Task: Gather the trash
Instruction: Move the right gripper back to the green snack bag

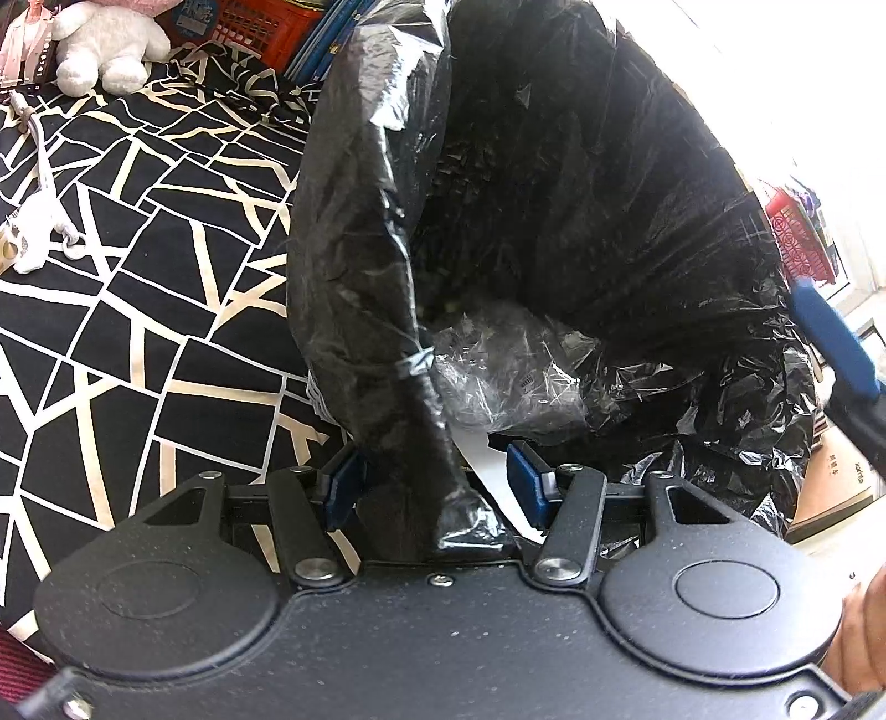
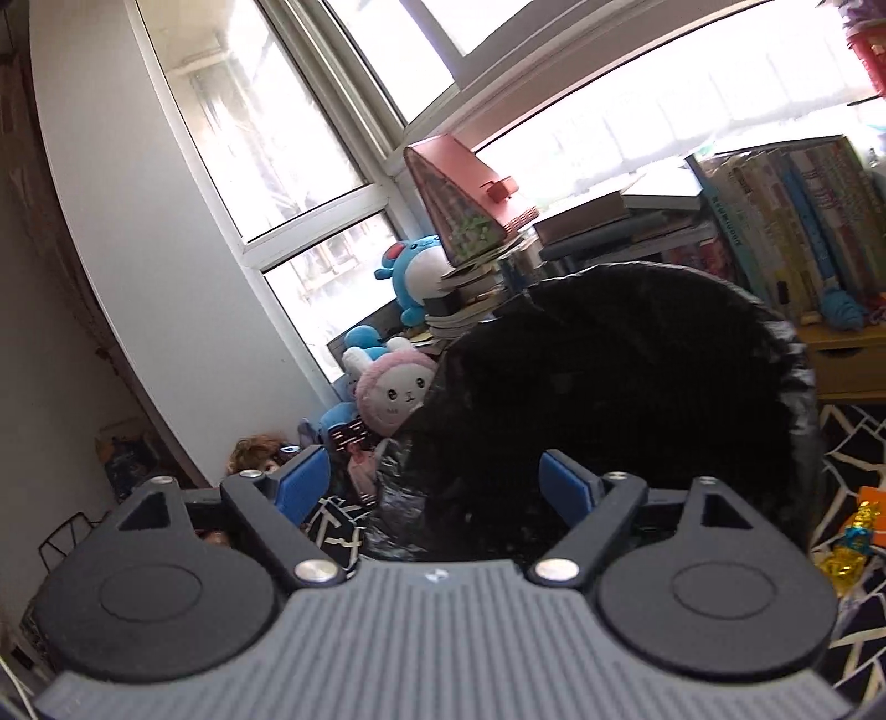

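A black trash bag (image 1: 581,183) stands open in the left wrist view, with crumpled clear plastic wrap (image 1: 509,360) and a white sheet (image 1: 482,448) inside. My left gripper (image 1: 437,490) is shut on a twisted fold of the bag's near rim, blue pads on either side. At the right edge, beside the bag's rim, a blue finger (image 1: 830,332) of the right gripper shows. In the right wrist view, my right gripper (image 2: 434,482) is open just in front of the bag's dark outer side (image 2: 609,387), nothing pressed between its pads. Shiny gold and orange wrappers (image 2: 853,531) lie on the bedspread to the right.
A black bedspread with white lines (image 1: 138,310) carries a white cable and plug (image 1: 33,232) and a white plush toy (image 1: 105,44). A red crate (image 1: 260,27) stands behind. Stuffed toys (image 2: 396,387), stacked books (image 2: 775,221) and a window (image 2: 310,138) lie beyond the bag.
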`<state>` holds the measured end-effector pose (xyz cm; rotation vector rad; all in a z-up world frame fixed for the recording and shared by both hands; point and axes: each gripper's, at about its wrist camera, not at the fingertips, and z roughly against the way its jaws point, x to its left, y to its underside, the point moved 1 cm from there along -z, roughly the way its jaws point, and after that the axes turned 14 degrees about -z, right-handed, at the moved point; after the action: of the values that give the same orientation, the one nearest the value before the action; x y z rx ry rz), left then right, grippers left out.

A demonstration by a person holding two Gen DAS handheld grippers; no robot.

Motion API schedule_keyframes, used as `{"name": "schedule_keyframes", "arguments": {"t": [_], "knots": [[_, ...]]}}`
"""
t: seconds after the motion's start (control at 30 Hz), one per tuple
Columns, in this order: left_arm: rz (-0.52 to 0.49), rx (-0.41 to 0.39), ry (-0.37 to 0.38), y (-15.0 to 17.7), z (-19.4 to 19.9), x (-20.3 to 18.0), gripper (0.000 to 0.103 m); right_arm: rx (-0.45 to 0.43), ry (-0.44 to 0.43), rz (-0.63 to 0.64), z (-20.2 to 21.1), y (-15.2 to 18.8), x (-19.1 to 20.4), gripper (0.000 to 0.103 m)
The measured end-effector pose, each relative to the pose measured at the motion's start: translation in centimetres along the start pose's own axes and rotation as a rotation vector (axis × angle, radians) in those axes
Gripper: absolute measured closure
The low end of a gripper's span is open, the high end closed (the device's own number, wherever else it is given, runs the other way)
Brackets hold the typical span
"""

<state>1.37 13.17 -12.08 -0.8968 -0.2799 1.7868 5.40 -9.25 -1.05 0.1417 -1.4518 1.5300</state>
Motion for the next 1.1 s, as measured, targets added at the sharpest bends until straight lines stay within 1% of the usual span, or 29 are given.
{"name": "schedule_keyframes", "arguments": {"t": [0.2, 0.33, 0.53, 0.63, 0.8, 1.1], "knots": [[0.002, -0.001, 0.0, 0.0, 0.0, 0.1, 0.05, -0.089, 0.078, 0.051, 3.9, 0.5, -1.9, 0.01], [0.002, -0.001, 0.0, 0.0, 0.0, 0.1, 0.05, -0.159, 0.167, 0.095, 6.7, 1.2, -3.2, 0.008], [0.001, 0.0, 0.0, 0.0, 0.0, 0.1, 0.05, -0.228, 0.307, 0.118, 10.2, 2.4, -5.7, 0.006], [0.001, -0.001, -0.001, 0.0, 0.1, 0.1, 0.05, -0.251, 0.386, 0.121, 11.3, 3.0, -7.3, 0.004], [-0.001, -0.006, -0.009, 0.1, 0.3, 0.1, 0.05, -0.282, 0.535, 0.106, 12.7, 4.0, -10.5, 0.004], [-0.003, -0.007, -0.011, 0.2, 0.5, 0.0, 0.05, -0.3, 0.751, 0.053, 14.1, 5.8, -16.2, 0.004]]}}
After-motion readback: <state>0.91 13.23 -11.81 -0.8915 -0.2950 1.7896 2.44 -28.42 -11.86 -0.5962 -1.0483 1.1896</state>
